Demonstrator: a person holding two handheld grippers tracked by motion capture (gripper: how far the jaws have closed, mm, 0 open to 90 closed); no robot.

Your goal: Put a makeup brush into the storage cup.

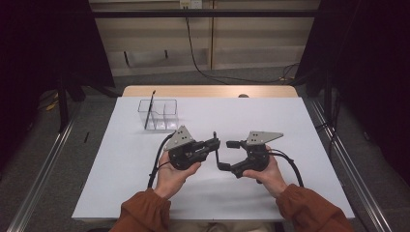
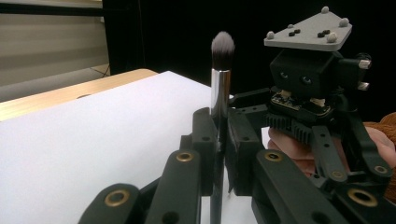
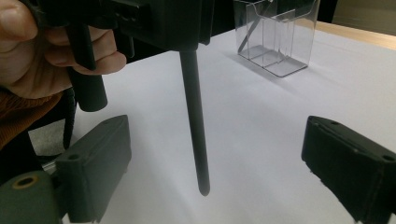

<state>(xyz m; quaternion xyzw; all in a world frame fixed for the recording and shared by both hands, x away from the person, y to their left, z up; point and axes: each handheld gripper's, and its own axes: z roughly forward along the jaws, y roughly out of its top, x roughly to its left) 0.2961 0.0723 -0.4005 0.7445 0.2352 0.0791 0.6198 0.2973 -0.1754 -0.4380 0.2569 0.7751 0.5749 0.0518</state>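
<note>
One clear plastic organiser box [image 1: 158,115] with three compartments stands on the white table [image 1: 270,121], a thin dark stick leaning in its left compartment. The left gripper [image 2: 223,140] clamps an upright black-handled makeup brush with silver ferrule [image 2: 220,88]; the right gripper [image 3: 215,163] has its jaws wide apart around the handle's lower end, untouching.

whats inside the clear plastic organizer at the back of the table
One thin dark stick leans in the left compartment of the organizer. The other compartments look empty; the stick's lower tip is too small to make out.
</note>
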